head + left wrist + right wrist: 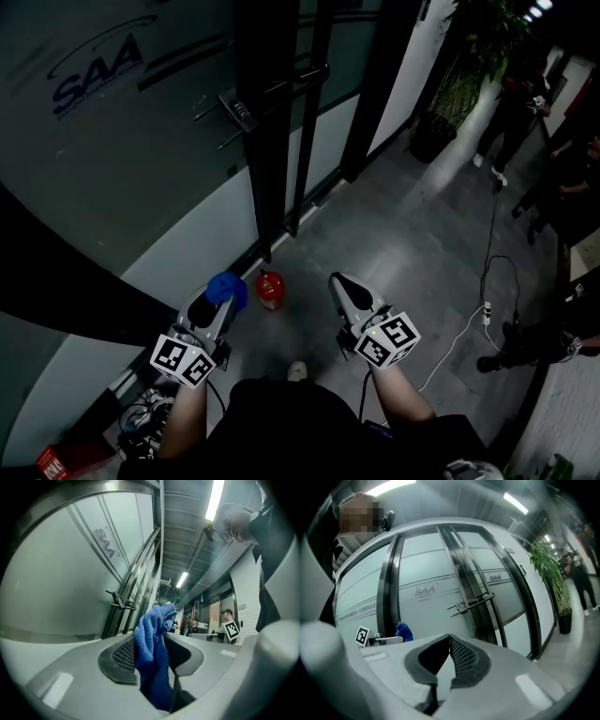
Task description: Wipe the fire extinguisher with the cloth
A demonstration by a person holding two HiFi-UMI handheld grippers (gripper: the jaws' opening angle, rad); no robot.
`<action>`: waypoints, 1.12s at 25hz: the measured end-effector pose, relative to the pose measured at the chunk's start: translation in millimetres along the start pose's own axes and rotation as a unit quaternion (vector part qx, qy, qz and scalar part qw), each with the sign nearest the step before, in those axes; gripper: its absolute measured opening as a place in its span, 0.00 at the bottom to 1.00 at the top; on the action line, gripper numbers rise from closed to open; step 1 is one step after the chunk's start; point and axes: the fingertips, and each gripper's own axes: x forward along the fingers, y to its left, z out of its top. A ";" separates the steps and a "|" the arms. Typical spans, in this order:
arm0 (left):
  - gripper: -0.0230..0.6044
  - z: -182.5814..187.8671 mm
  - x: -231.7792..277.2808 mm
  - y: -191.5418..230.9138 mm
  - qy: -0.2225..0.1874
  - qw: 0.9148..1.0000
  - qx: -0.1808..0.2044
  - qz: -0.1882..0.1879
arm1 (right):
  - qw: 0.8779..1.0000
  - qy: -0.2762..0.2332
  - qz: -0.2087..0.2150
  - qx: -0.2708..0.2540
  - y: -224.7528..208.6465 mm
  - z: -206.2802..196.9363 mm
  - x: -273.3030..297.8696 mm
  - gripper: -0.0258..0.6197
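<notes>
A small red fire extinguisher (270, 289) stands on the grey floor at the foot of the glass wall. My left gripper (217, 300) is held just left of it, shut on a blue cloth (228, 289) that bunches out past the tips. In the left gripper view the cloth (152, 658) hangs between the jaws and the left gripper (154, 645) points up at the wall. My right gripper (342, 284) is to the right of the extinguisher, apart from it. In its own view the right gripper (449, 640) has its tips touching with nothing held.
Glass doors with black frames and a handle (239, 111) stand ahead. A potted plant (459, 84) and standing people (511, 112) are at the upper right. A cable with a power strip (485, 309) lies on the floor at right. Tangled cables (141, 417) and a red box (52, 461) sit lower left.
</notes>
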 end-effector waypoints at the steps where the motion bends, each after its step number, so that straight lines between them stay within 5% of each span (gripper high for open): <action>1: 0.28 -4.1 2.9 -1.6 0.004 1.000 -0.001 0.003 | 1.000 0.005 0.002 0.005 -4.8 -3.2 0.3 0.05; 14: 0.27 -89.9 65.3 62.1 0.072 0.995 -0.068 -0.006 | 0.991 0.113 -0.007 0.066 -46.8 -109.2 45.9 0.05; 17: 0.27 -112.0 83.3 84.4 0.083 0.995 -0.056 -0.022 | 0.991 0.113 -0.014 0.073 -58.0 -140.1 65.5 0.05; 24: 0.27 -248.0 93.8 151.8 0.116 0.992 -0.032 -0.026 | 0.993 0.093 -0.039 0.062 -110.5 -258.9 108.8 0.05; 28: 0.27 -340.8 99.1 182.7 0.101 0.994 -0.037 -0.034 | 0.996 0.065 -0.039 0.042 -136.0 -334.0 124.6 0.05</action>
